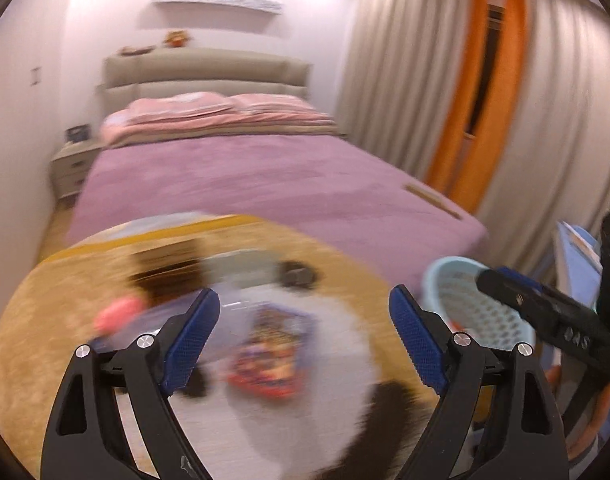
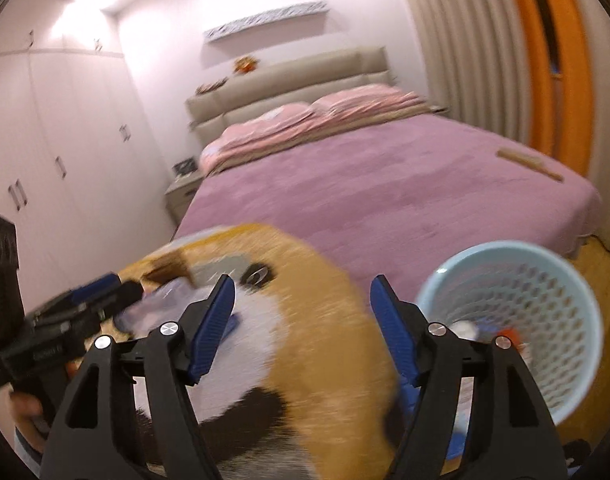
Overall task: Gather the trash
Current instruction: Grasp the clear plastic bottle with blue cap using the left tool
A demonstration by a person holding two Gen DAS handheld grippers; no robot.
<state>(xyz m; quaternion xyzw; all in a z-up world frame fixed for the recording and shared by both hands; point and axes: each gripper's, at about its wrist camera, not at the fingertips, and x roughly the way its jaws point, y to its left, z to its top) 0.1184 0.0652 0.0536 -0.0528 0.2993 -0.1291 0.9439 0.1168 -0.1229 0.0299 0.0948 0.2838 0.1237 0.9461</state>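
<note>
My left gripper (image 1: 303,316) is open and empty above a round tan, white and brown rug (image 1: 65,300). A colourful printed wrapper (image 1: 271,354) lies on the rug between its fingers, blurred. A pink item (image 1: 117,314) and clear plastic lie to its left. My right gripper (image 2: 303,302) is open and empty over the same rug (image 2: 317,320). A light blue perforated waste basket (image 2: 545,292) stands to its right with some scraps inside; it also shows in the left wrist view (image 1: 465,300). The left gripper body (image 2: 65,320) shows at the left of the right wrist view.
A bed with a purple cover (image 1: 265,184) lies straight ahead, with pink pillows (image 1: 209,116) and a flat wooden piece (image 2: 529,164) near its edge. White wardrobes (image 2: 45,152) stand on the left, a nightstand (image 1: 73,164) beside the bed, grey and orange curtains (image 1: 485,80) on the right.
</note>
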